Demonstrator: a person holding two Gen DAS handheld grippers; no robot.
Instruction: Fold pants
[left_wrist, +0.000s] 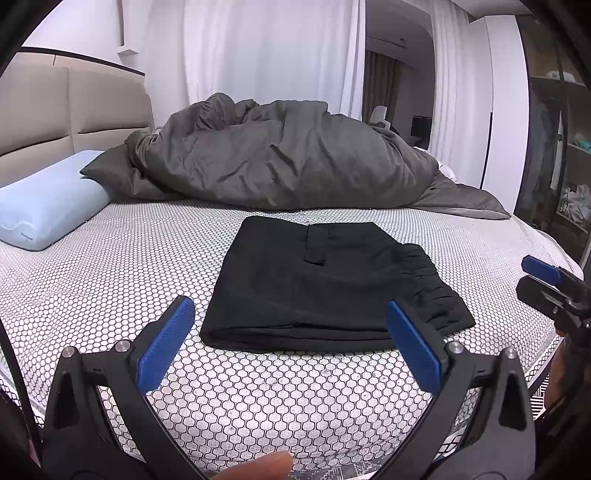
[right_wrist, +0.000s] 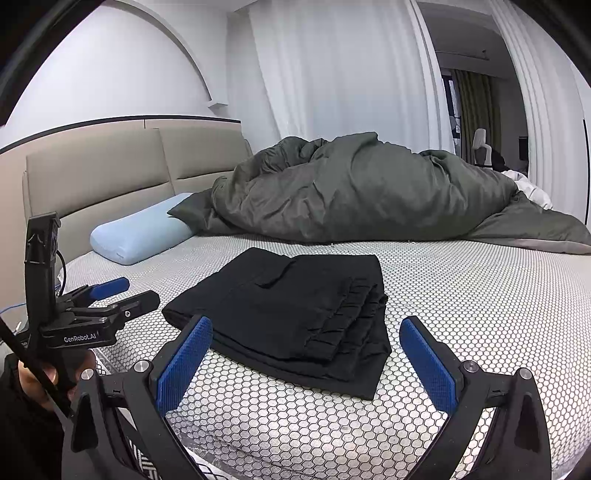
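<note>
Black pants (left_wrist: 325, 288) lie folded into a compact rectangle on the honeycomb-patterned mattress (left_wrist: 110, 273); the gathered waistband is at their right end. They also show in the right wrist view (right_wrist: 295, 314). My left gripper (left_wrist: 291, 339) is open and empty, just in front of the pants' near edge. My right gripper (right_wrist: 306, 365) is open and empty, close above the pants' near corner. The left gripper also shows at the left of the right wrist view (right_wrist: 122, 295), and the right gripper at the right edge of the left wrist view (left_wrist: 543, 277).
A crumpled grey duvet (left_wrist: 288, 158) is heaped across the far side of the bed. A light blue pillow (left_wrist: 48, 199) lies at the left by the beige headboard (left_wrist: 55, 110). White curtains hang behind. A wardrobe (left_wrist: 554, 147) stands at the right.
</note>
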